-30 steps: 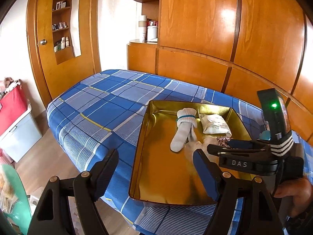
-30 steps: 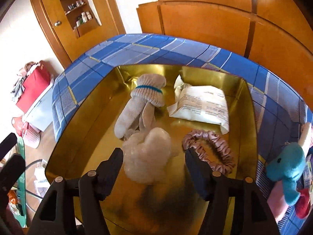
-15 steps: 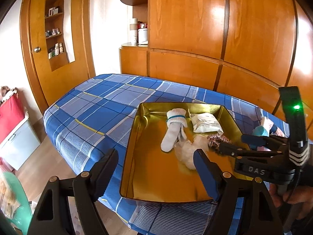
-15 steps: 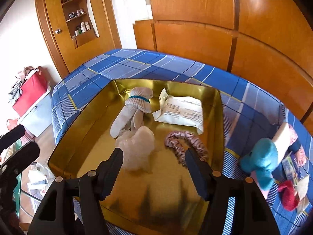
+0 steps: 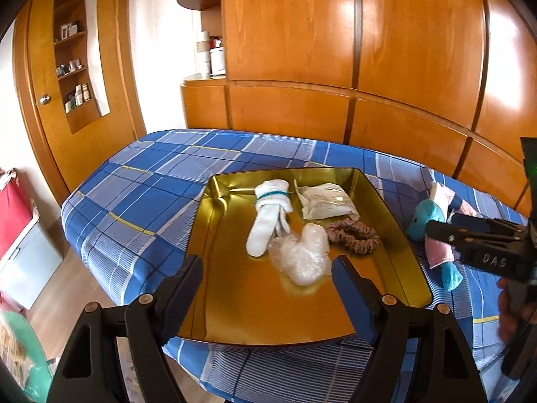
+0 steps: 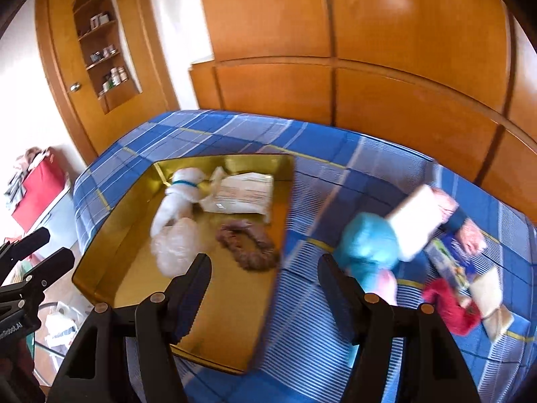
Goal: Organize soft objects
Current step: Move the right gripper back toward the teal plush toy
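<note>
A gold metal tray [image 5: 235, 315] [image 6: 221, 329] lies on the blue plaid bed. In it are a white sock bundle [image 5: 268, 215] [image 6: 178, 198], a white packet [image 5: 324, 201] [image 6: 243, 194], a crumpled clear bag [image 5: 302, 255] [image 6: 174, 245] and a pink scrunchie [image 5: 354, 240] [image 6: 248, 247]. A turquoise plush toy [image 5: 428, 216] [image 6: 369, 248] lies on the bed right of the tray. My left gripper [image 5: 266, 278] is open above the tray's near half, empty. My right gripper [image 6: 265, 278] is open and empty over the tray's right edge, beside the plush.
More soft things lie at the bed's right: a white block [image 6: 416, 221], a red plush [image 6: 446, 305], a pink patterned cloth [image 6: 470, 231] and booklets [image 6: 453, 262]. Wooden wardrobe panels [image 5: 335, 67] back the bed. A red box [image 5: 13, 215] stands on the floor at left.
Both grippers pulled back from the tray, so it looks smaller. The right gripper swung right from over the clear bag toward the turquoise plush. The clear bag stays in the tray.
</note>
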`<state>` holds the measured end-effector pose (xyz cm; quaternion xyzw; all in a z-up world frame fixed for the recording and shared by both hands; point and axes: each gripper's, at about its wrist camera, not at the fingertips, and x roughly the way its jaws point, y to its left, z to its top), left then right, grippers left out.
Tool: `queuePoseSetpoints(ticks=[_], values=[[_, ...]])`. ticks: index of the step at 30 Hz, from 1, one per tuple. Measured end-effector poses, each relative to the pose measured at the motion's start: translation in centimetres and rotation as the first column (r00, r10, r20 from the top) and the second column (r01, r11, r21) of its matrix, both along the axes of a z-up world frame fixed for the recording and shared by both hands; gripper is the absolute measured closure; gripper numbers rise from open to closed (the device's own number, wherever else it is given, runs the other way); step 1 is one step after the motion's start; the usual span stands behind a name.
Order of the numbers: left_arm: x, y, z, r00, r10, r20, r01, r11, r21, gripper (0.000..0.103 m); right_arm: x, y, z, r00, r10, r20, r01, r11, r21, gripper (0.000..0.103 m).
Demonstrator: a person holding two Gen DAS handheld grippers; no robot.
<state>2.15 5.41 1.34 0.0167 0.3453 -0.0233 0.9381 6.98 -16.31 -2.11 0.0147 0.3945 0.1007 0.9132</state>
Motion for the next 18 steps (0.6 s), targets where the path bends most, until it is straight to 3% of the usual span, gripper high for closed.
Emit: queuePoseSetpoints(ticks=[18], values=[[0.3, -4.4, 0.0, 0.994, -0.108, -0.010, 0.108, 0.993, 0.051, 0.023, -3.1, -10.1, -0.4, 0.981, -0.193, -0.006, 0.193, 0.981, 0.014, 0.036]])
